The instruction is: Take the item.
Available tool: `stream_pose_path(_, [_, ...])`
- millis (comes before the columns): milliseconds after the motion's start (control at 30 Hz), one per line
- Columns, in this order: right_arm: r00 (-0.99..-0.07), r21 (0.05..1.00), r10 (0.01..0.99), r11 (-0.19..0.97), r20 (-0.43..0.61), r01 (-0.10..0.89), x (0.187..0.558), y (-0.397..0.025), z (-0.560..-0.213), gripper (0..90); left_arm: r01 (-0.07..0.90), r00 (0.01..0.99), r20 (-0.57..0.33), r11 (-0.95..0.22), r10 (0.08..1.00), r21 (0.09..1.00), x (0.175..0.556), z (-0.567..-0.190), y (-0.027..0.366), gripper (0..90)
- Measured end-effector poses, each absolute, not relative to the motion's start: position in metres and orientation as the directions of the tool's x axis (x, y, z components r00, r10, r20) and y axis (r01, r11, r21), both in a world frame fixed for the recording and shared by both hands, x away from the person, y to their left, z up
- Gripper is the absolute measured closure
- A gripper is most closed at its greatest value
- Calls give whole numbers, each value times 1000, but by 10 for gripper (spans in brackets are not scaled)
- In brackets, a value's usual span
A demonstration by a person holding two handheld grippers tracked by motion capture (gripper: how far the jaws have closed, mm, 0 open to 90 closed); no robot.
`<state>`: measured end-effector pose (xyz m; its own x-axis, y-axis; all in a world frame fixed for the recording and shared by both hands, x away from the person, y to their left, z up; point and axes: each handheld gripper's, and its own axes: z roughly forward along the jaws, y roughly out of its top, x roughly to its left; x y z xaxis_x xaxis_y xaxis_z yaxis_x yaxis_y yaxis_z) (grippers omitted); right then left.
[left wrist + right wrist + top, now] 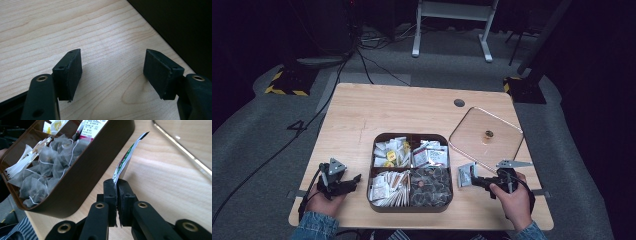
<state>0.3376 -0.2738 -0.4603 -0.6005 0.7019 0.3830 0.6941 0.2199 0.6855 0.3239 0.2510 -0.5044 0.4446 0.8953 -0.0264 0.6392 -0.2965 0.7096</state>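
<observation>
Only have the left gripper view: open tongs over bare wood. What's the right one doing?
Observer: The right tongs are shut on a sachet, held just right of the brown tray.
Operator: What's in the tray?
Observer: Four compartments; the near-right one holds mesh tea bags.
Operator: Lid on?
Observer: No. A clear lid lies on the table to the tray's right.

Sachet upright, pinched beside brown box
</observation>
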Motion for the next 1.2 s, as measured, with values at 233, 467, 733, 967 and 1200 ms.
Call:
stream_pose_path(233, [-582, 654, 688, 205, 433, 728, 337, -275, -472, 874, 639, 446, -25, -298, 895, 709, 324, -504, 251, 315])
stream_pose_path(467, [-577, 647, 691, 205, 436, 735, 339, -276, -474, 863, 639, 446, -26, -298, 895, 709, 324, -504, 251, 315])
stream_pose_path(733, [-577, 642, 716, 235, 393, 730, 341, -274, -478, 756, 639, 446, -26, -298, 895, 709, 324, -504, 251, 315])
stream_pose_path(967, [-553, 715, 792, 227, 259, 661, 343, -282, -472, 472, 639, 446, -26, -298, 895, 710, 324, -504, 251, 316])
stream_pose_path(1200, [-579, 751, 789, 252, 205, 610, 342, -279, -464, 466, 639, 446, -26, -298, 895, 709, 324, -504, 251, 315])
